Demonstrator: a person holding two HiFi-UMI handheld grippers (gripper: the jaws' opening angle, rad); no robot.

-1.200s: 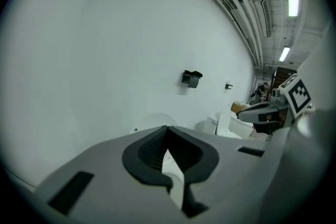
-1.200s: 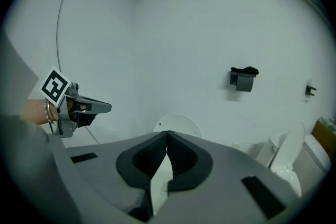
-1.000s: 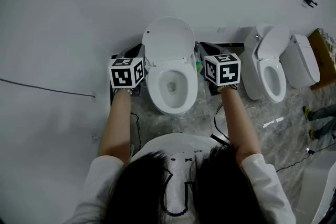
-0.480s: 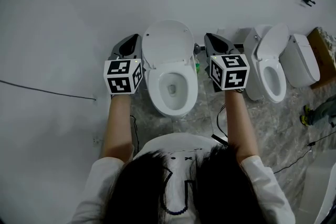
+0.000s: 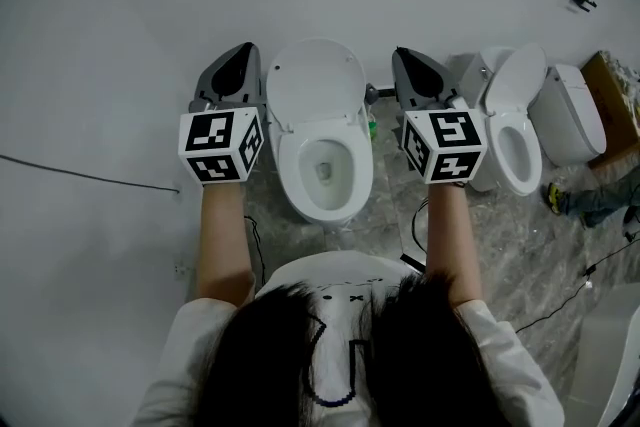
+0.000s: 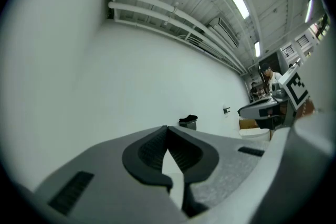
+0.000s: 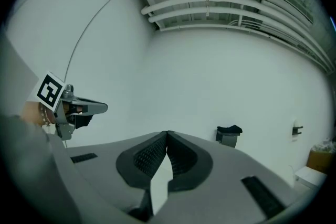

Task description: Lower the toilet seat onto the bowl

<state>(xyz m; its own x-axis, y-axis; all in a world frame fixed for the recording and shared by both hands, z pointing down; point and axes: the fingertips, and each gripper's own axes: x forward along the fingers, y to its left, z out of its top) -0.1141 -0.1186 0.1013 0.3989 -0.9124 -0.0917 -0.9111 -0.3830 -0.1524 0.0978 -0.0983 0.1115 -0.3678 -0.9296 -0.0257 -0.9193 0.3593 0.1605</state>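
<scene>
**Both tongs lifted clear of the toilet; seat position unresolved**

Over the last second both grippers rose and tipped upward. In the head view the left gripper [image 5: 243, 50] and right gripper [image 5: 400, 55] stood either side of the toilet [image 5: 345, 200], higher than before and touching nothing. Their own views, which had taken in the toilets low on the wall, now showed mostly wall, ceiling pipes and the black paper holder [image 7: 229, 134].

Tongs on both were closed tip to tip, with nothing between them (left [image 6: 167, 128], right [image 7: 167, 134]).

The upright panel [image 5: 315, 80] leaned back against the wall throughout, unchanged. The toilet seat was hard to place, white on white: probably the ring [image 5: 290, 155] round the bowl opening, though it might be folded up against that panel.

Judgement: the lift did not act on the seat. It fits drawing off a lowered seat, or lining up on a raised one.
</scene>
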